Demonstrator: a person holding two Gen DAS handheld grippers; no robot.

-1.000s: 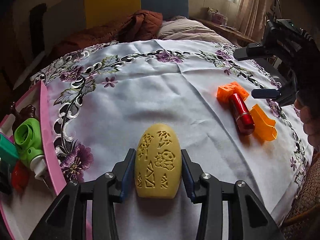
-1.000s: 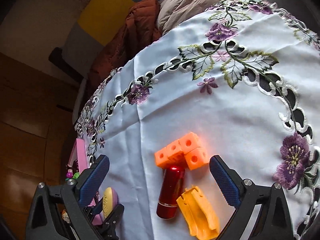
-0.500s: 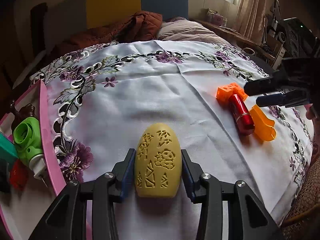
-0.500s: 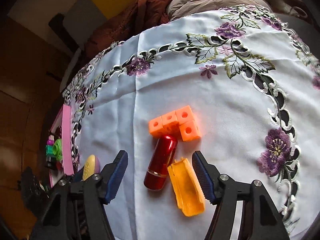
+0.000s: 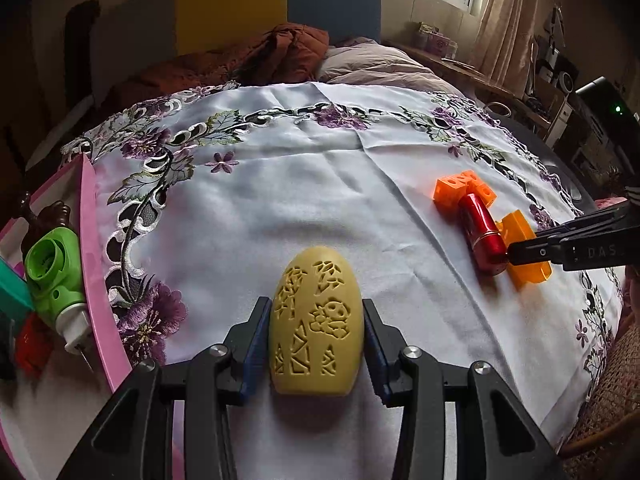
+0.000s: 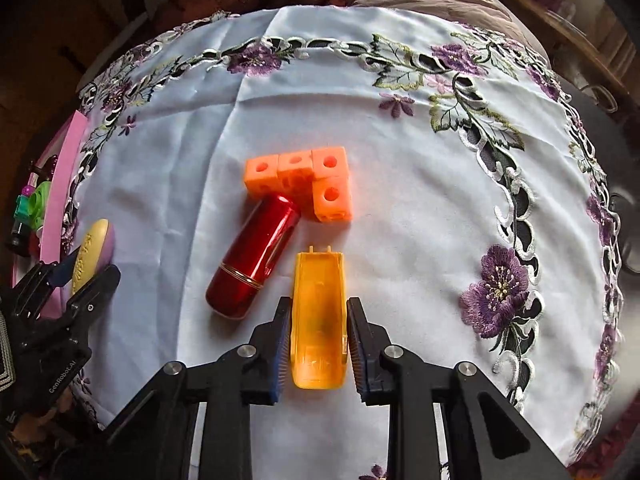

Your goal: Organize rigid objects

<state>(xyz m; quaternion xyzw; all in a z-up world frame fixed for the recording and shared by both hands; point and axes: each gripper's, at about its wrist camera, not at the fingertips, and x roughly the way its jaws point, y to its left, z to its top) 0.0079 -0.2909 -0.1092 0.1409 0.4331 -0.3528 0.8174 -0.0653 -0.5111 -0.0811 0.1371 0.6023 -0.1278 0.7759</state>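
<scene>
Now right tool (image 6: 318, 342) has just been closing, pads pinching sides of orange tray-shaped piece (image 6: 319, 320) lying flat on surface (image 6: 400, 240), likely for lift. Red tube (image 6: 254, 256), orange cube block (image 6: 304, 180) just beside. Left tool (image 5: 316, 344) clamps yellow egg (image 5: 316, 324), parked near pink bin (image 5: 94, 264), probable destination.

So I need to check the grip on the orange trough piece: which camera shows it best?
The right wrist view: the orange trough piece lies lengthwise between the right gripper pads, which press its sides. The left wrist view shows only its far end, behind the red tube.
</scene>
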